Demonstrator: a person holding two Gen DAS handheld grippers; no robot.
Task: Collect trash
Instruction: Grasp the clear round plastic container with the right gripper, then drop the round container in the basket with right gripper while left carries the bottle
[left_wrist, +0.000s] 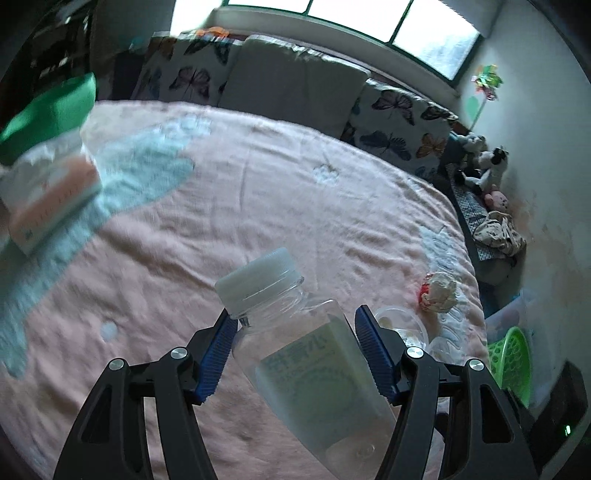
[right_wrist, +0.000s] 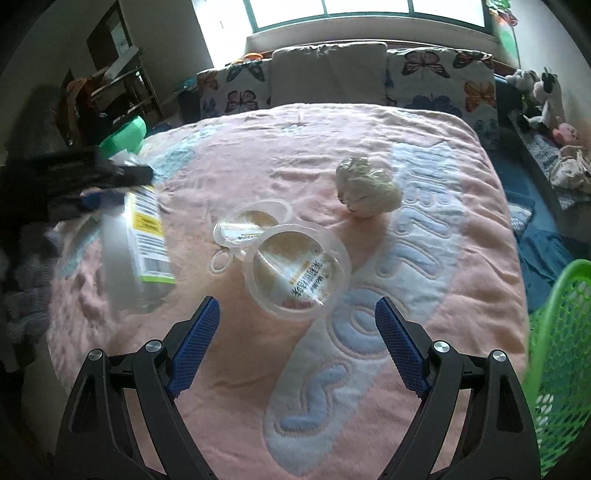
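Your left gripper (left_wrist: 293, 328) is closed on a clear plastic bottle (left_wrist: 314, 354) with a white cap, gripped across the body below the neck and tilted. The bottle looks lifted off the bed (left_wrist: 258, 192); the blur prevents confirming full clearance. Your right gripper (right_wrist: 297, 321) is wide open, holds nothing, and hovers over the near half of the bed.

Judged progress: one item is in hand but not yet deposited. The green basket (right_wrist: 561, 332) stands off the bed's right edge; its contents are not visible.

Items left on the bed:
- A clear plastic cup (right_wrist: 297, 275), lying near the middle, directly ahead of your right gripper.
- A clear lid (right_wrist: 251, 221), touching the cup on its far side.
- A crumpled paper wad (right_wrist: 367, 190), farther toward the right edge.

Surroundings: butterfly pillows (right_wrist: 439, 74) line the head of the bed, and stuffed toys (right_wrist: 535, 92) sit beyond the right edge. A tissue pack (left_wrist: 48, 192) lies near the left edge. Nothing blocks the cup. The bottle's route to the basket crosses your right gripper's position.
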